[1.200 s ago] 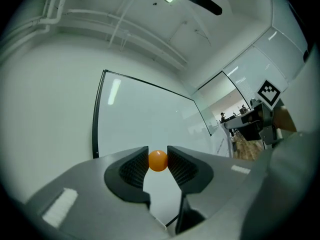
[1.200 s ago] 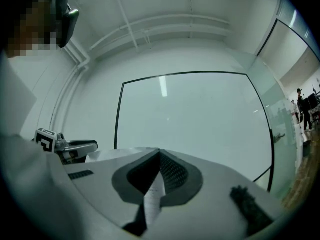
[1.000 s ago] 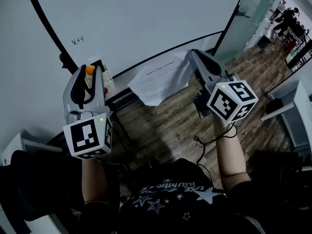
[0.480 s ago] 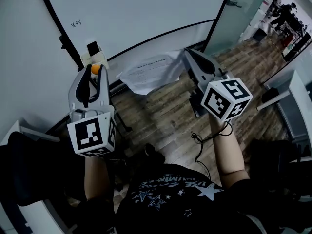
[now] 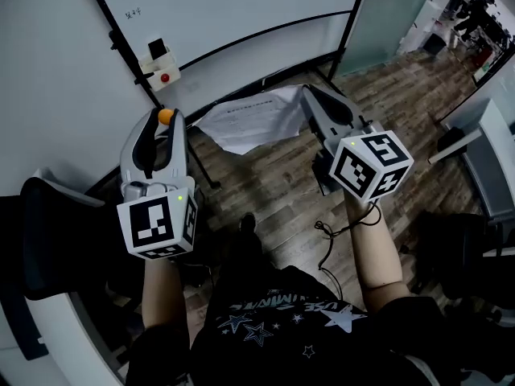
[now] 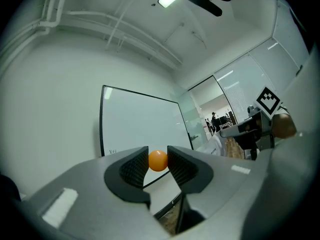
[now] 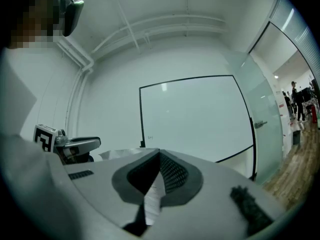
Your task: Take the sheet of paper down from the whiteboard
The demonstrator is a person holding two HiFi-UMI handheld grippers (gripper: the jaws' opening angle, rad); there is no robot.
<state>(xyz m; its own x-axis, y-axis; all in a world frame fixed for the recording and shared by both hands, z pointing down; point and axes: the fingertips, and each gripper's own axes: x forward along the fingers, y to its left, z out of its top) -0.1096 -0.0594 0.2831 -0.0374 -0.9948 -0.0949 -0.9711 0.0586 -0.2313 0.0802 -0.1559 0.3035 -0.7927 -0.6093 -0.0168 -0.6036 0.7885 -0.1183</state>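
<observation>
Leaves the large black-framed whiteboard [image 5: 241, 6] well apart, holds the printed white paper sheet [image 5: 257, 119] off it by an edge nipped in the pressed-together right gripper [image 5: 306, 93], and keeps the left gripper [image 5: 166, 114] clamped on a small orange ball [image 6: 158, 160], likely the sheet's magnet, so nothing drops.

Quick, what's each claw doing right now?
Left claw: closed on a small orange ball.
Right claw: closed on the sheet of paper.
</observation>
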